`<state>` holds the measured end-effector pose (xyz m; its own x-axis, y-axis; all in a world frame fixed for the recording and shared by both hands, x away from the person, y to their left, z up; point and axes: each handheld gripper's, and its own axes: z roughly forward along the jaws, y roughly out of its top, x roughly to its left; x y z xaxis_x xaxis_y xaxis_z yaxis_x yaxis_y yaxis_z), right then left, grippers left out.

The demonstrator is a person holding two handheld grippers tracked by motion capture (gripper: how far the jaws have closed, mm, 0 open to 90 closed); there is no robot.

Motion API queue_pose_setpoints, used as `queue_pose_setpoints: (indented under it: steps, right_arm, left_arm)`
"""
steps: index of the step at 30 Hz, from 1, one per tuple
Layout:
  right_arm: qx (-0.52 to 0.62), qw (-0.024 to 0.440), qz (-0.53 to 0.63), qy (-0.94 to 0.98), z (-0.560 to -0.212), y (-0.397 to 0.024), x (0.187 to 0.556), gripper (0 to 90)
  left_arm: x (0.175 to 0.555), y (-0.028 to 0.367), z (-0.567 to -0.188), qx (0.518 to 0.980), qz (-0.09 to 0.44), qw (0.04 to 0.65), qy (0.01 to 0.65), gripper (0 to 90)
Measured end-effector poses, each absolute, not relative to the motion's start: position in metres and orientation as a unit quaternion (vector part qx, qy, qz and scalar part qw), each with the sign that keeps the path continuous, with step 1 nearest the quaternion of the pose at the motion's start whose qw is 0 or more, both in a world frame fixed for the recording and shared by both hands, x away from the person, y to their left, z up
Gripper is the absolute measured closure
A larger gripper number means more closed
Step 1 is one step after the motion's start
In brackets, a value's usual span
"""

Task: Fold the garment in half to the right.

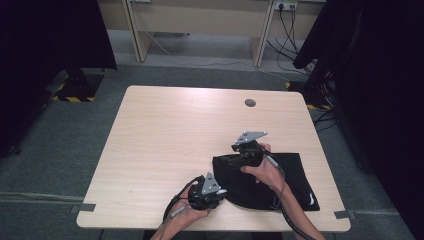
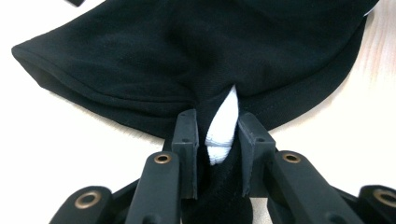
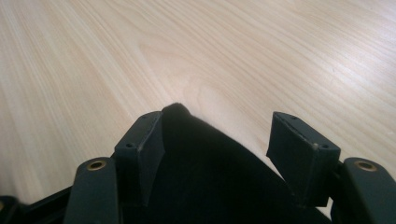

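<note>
The worktop (image 1: 165, 135) carries a black garment (image 1: 280, 182) at its near right. The left gripper (image 2: 217, 135) pinches its bunched hem; the right gripper (image 3: 224, 135) has wide fingers over a corner. Best keep the pinch firm and close squarely on that corner.

The garment (image 1: 280, 177) lies on the table (image 1: 165, 140), toward its near right corner. The left gripper (image 1: 209, 192) sits at the garment's near left edge, a fold of cloth between its fingers (image 2: 187, 140). The right gripper (image 1: 248, 150) rests over the garment's far left corner. A small round cap (image 1: 250, 103) sits in the table behind them, near the far edge.
</note>
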<state>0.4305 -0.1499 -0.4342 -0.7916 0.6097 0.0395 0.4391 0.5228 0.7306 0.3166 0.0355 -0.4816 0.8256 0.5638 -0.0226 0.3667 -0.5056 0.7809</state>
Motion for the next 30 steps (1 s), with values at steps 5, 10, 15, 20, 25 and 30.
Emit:
queue_pose_setpoints:
  steps: [5,10,15,20,25,30]
  right_arm:
    - [0.300,0.104,0.376,0.871,-0.436,-0.137,0.438,37.0]
    - [0.292,0.084,0.368,0.879,-0.445,-0.123,0.446,41.4]
    - [0.288,0.077,0.351,0.888,-0.454,-0.112,0.453,45.5]
    - [0.284,0.065,0.335,0.896,-0.465,-0.108,0.458,55.7]
    - [0.285,0.053,0.338,0.895,-0.465,-0.109,0.456,75.9]
    - [0.283,0.041,0.357,0.889,-0.459,-0.113,0.457,81.7]
  left_arm:
    - [0.317,0.036,-0.481,0.859,0.122,0.415,0.273,71.1]
    - [0.317,0.036,-0.482,0.859,0.118,0.417,0.271,71.0]
    - [0.317,0.036,-0.482,0.859,0.116,0.418,0.272,71.0]
    - [0.317,0.036,-0.482,0.858,0.112,0.419,0.275,71.1]
    - [0.317,0.036,-0.481,0.858,0.117,0.418,0.274,72.7]
    - [0.319,0.037,-0.479,0.864,0.117,0.415,0.262,74.8]
